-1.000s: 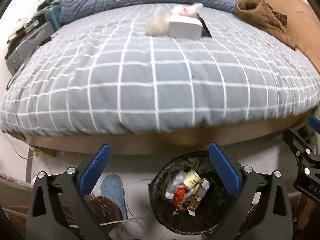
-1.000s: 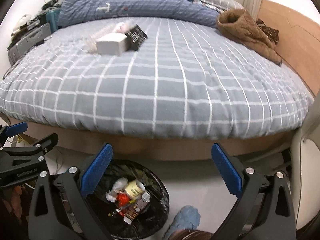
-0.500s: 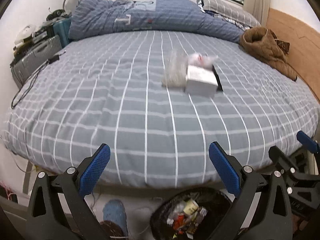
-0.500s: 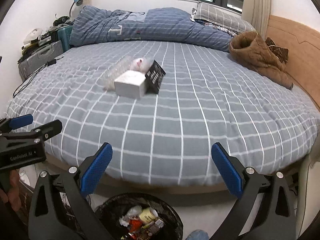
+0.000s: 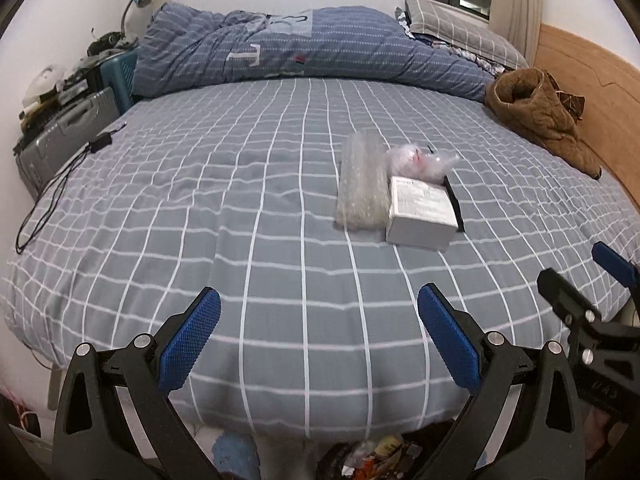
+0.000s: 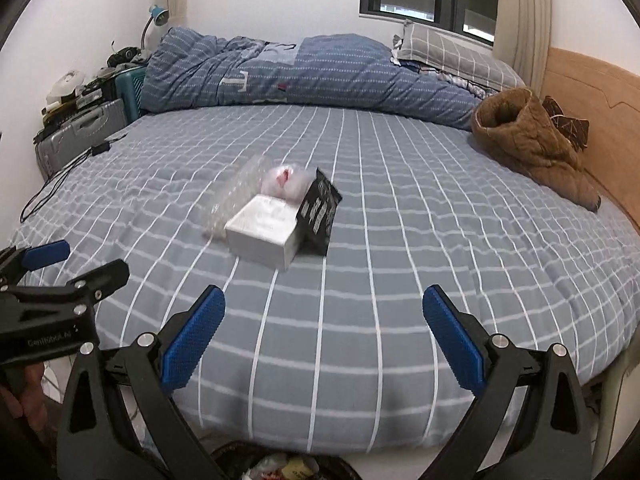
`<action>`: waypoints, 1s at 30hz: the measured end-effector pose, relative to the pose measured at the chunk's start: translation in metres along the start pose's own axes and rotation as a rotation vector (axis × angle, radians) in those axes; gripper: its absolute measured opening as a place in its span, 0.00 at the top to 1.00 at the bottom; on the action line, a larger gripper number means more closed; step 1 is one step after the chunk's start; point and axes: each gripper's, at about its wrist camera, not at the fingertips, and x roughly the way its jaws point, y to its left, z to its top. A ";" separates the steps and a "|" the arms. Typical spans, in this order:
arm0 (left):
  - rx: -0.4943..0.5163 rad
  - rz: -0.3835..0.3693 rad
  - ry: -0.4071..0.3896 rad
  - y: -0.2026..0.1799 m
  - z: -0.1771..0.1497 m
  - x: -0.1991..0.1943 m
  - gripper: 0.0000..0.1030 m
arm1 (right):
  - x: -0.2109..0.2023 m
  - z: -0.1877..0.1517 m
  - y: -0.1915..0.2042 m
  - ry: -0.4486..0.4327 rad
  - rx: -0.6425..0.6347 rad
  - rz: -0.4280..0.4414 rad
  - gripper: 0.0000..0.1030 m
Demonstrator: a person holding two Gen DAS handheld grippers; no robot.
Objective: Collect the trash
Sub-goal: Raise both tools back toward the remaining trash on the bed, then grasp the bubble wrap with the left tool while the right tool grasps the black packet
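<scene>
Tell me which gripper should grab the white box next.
Probably the right gripper: the white box lies ahead of its open jaws. From the left gripper, also open, the box sits off to the right.

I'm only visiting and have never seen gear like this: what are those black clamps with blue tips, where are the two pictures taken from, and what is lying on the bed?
They are two hand-held grippers, one in each of a person's hands; each carries a camera looking along its fingers. One picture is from the left gripper, the other from the right gripper. Both are open and hold nothing. On the checked bed lie a white box, a clear bubble-wrap strip, a crumpled plastic bag and a black packet. A trash bin sits below.
</scene>
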 end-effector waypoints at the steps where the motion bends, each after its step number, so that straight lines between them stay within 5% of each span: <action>1: -0.004 -0.003 -0.002 0.001 0.003 0.001 0.06 | 0.004 0.005 -0.002 -0.004 0.006 -0.002 0.08; 30: 0.028 0.019 0.024 -0.005 0.087 0.102 0.07 | 0.104 0.073 -0.018 0.050 0.009 -0.003 0.08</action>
